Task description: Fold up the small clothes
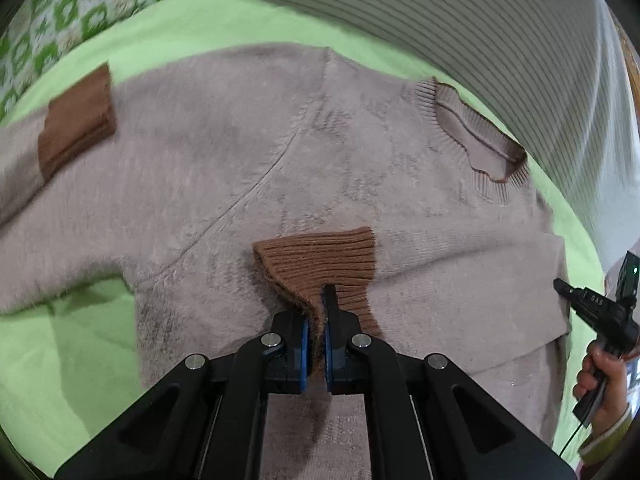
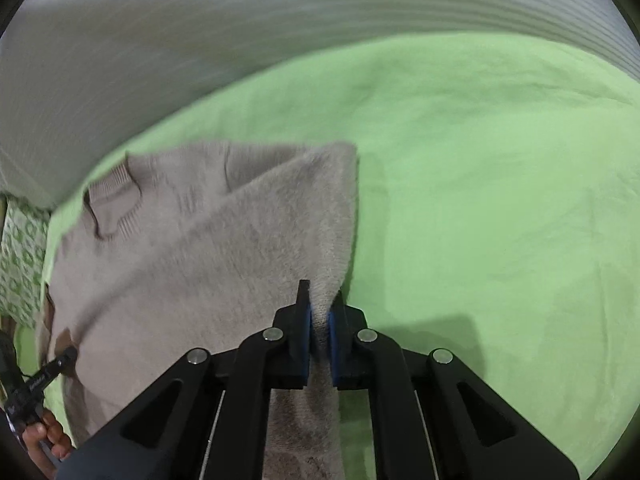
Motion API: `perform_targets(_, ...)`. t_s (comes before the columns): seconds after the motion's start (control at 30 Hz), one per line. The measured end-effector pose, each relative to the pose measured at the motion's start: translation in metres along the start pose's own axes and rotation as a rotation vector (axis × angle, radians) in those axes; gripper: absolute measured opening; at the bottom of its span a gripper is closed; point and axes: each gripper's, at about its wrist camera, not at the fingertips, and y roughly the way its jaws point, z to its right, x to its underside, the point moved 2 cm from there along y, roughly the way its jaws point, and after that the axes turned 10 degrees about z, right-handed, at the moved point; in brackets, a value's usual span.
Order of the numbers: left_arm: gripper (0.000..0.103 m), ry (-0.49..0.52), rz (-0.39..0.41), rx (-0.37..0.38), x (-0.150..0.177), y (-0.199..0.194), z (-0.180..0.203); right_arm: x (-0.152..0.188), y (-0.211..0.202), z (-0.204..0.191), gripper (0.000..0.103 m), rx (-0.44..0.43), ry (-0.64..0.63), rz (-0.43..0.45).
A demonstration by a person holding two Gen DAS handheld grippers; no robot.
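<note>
A beige knit sweater [image 1: 224, 152] lies spread on a green sheet [image 1: 80, 360], its neckline [image 1: 476, 136] at the far right. My left gripper [image 1: 320, 304] is shut on a brown ribbed sleeve cuff [image 1: 320, 256], brought over the sweater's middle. The other brown cuff [image 1: 76, 120] rests at the far left. In the right wrist view my right gripper [image 2: 320, 300] is shut on a folded beige edge of the sweater [image 2: 332, 220], with fabric pinched between the blue pads. A hand [image 1: 600, 380] holds the right gripper [image 1: 560, 286] at the sweater's right edge.
A green-and-white patterned pillow [image 1: 60, 20] lies at the far left of the bed. A grey ribbed panel [image 1: 440, 12] runs along the back. Bare green sheet [image 2: 500, 200] stretches to the right of the sweater. The left gripper [image 2: 68, 354] shows at the lower left.
</note>
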Motion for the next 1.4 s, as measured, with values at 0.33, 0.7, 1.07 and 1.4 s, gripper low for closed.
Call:
perform_targets(0.33, 0.054, 0.041, 0.114, -0.15, -0.024, -0.066, -0.046, 0.002, -0.07, -0.022, 0.05, -0.109, 0.078, 0.13)
perform_targets(0.7, 0.079, 0.242, 0.127, -0.558, -0.063, -0.06, -0.13, 0.054, -0.081, -0.062, 0.05, -0.201, 0.049, 0.04)
perform_targets(1.07, 0.01, 0.248, 0.037, -0.546, -0.064, -0.022, -0.149, 0.069, -0.086, -0.065, 0.05, -0.217, 0.075, 0.01)
perform_targets(1.4, 0.007, 0.022, 0.207, -0.209, -0.088, -0.097, -0.133, 0.071, -0.099, -0.061, 0.05, -0.228, 0.094, 0.055)
